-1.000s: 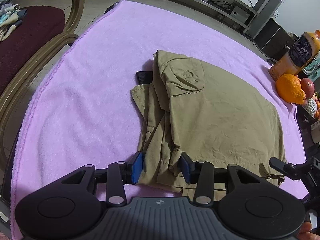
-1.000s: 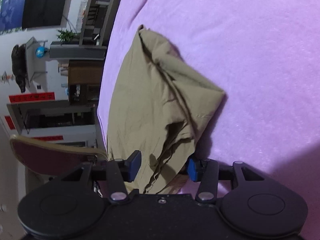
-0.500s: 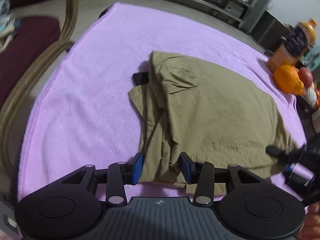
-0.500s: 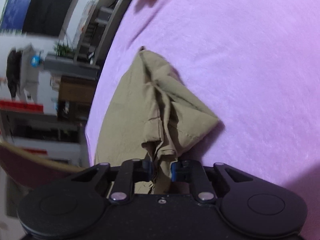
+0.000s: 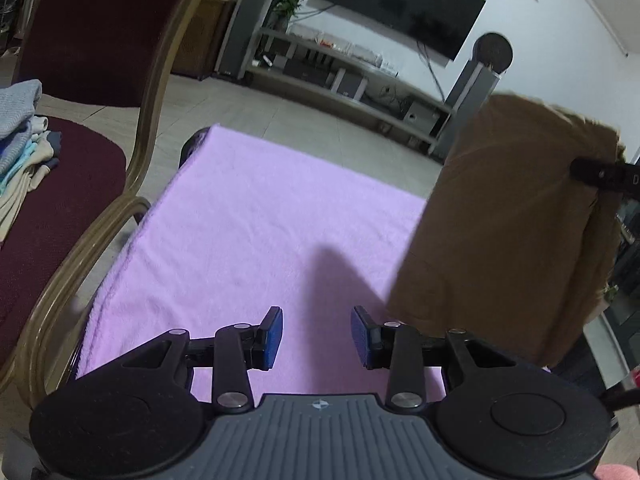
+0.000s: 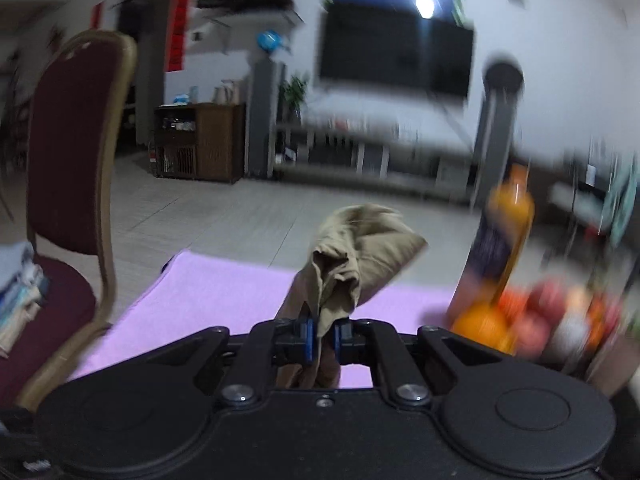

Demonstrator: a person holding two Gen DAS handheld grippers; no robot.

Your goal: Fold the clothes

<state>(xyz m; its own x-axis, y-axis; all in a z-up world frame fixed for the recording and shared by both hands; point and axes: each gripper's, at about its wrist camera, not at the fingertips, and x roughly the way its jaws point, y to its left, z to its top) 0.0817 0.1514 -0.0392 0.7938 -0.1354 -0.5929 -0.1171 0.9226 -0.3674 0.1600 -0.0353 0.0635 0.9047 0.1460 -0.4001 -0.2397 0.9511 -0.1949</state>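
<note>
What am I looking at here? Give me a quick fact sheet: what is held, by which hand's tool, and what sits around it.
Garment: khaki garment, lifted, hanging over the pink cloth
Right gripper: fingers pinched shut on a bunch of the garment
Left gripper: closing, nothing between its fingers
Chair: dark red, folded clothes stacked on the seat
Beside the cloth: orange bottle and fruit, blurred

A pink towel covers the table, with an orange bottle and fruit at its edge.
</note>
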